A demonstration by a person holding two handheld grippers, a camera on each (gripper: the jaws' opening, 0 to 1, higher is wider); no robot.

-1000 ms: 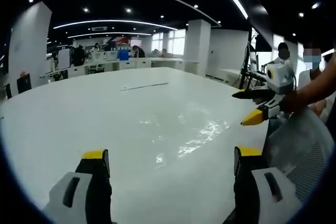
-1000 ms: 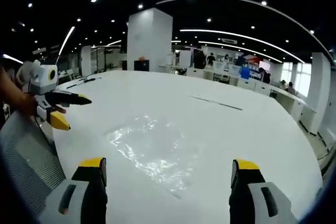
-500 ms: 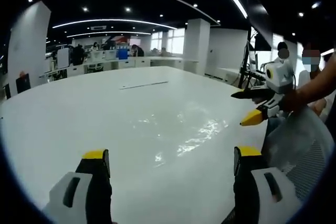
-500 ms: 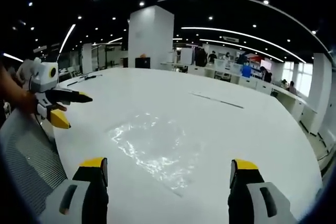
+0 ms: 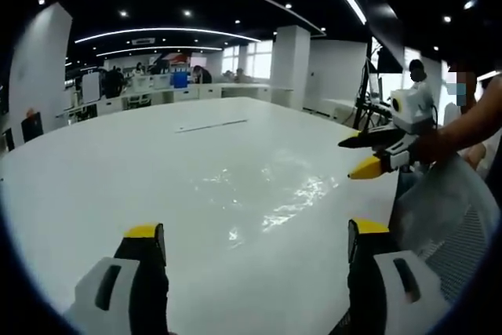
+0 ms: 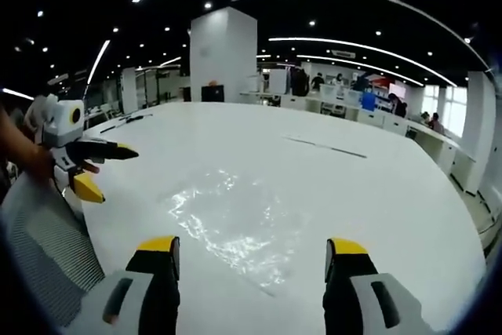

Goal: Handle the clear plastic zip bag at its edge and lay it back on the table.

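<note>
**Bag flat on the table, both grippers apart and short of it**

The bag (image 6: 235, 221) lies flat on the white table (image 6: 376, 186), a patch of crinkled clear film that shows mostly by its glints. In the right gripper view it sits straight ahead of the right gripper (image 6: 251, 253), its near corner reaching down between the two yellow-tipped jaws without touching either. The jaws stand spread with nothing between them, so this gripper is released and empty. The bag's long axis seems to run from far left to near right in that view, though the clear edges are hard to trace.

In the left gripper view the bag (image 5: 271, 198) lies ahead and a little to the right of the left gripper (image 5: 252, 233), farther off than it is from the right one. The left jaws are likewise wide apart and hold nothing.

Each gripper also appears in the other's view, held above the table edge beside a mesh chair (image 6: 39, 233), its jaws parted.

The right gripper looks the nearer of the two, and the near corner is the edge it would most easily take. Thin film lying flat may prove hard to pinch without sliding.
</note>
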